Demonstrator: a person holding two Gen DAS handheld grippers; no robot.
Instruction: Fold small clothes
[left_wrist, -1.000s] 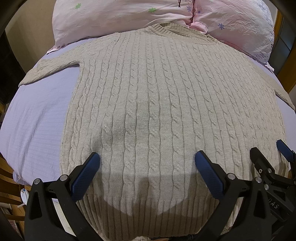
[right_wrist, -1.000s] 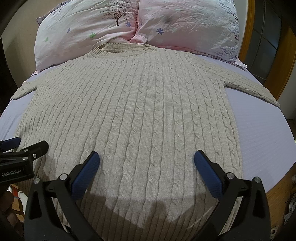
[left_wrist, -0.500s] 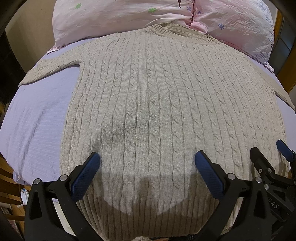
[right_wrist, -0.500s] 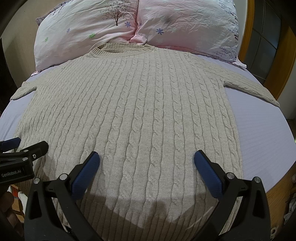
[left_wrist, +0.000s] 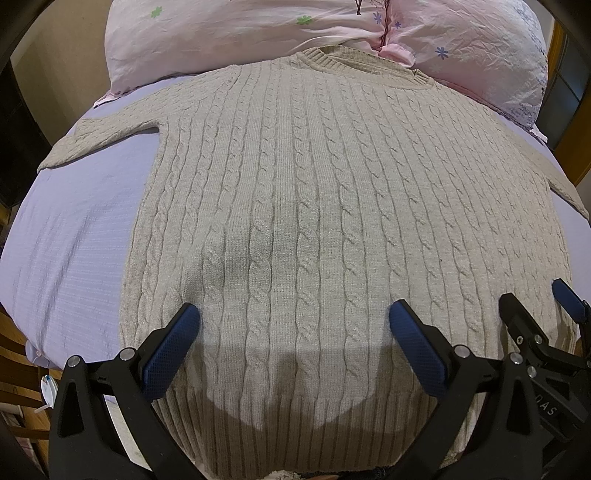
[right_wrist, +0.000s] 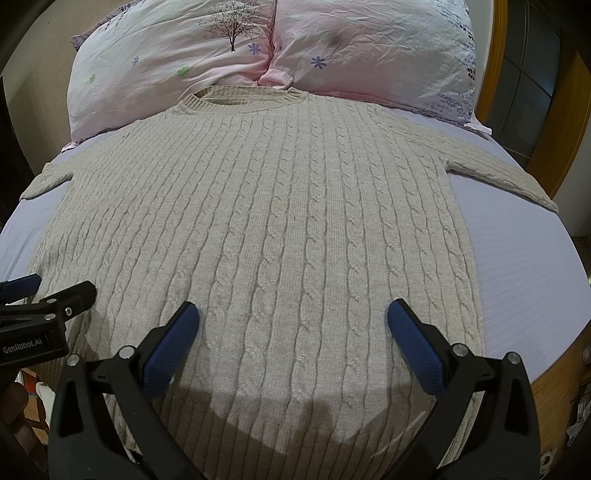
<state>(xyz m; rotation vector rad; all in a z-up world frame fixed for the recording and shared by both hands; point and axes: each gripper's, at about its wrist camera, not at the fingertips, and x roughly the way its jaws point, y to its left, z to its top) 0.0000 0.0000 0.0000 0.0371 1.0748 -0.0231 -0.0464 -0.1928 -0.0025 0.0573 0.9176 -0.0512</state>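
Observation:
A beige cable-knit sweater (left_wrist: 314, 206) lies flat, front up, on the lilac bed sheet (left_wrist: 74, 236), collar toward the pillows, both sleeves spread out sideways. It also shows in the right wrist view (right_wrist: 280, 229). My left gripper (left_wrist: 293, 325) is open and empty, hovering over the sweater's lower left part near the ribbed hem. My right gripper (right_wrist: 291, 321) is open and empty over the lower right part. Each gripper shows at the edge of the other's view: the right one (left_wrist: 535, 314) and the left one (right_wrist: 48, 291).
Two pink flowered pillows (right_wrist: 177, 66) (right_wrist: 373, 48) lie at the head of the bed behind the collar. A wooden door frame (right_wrist: 554, 122) stands at the right. The bed's edge drops off at the lower left (left_wrist: 33, 354) and lower right (right_wrist: 554, 376).

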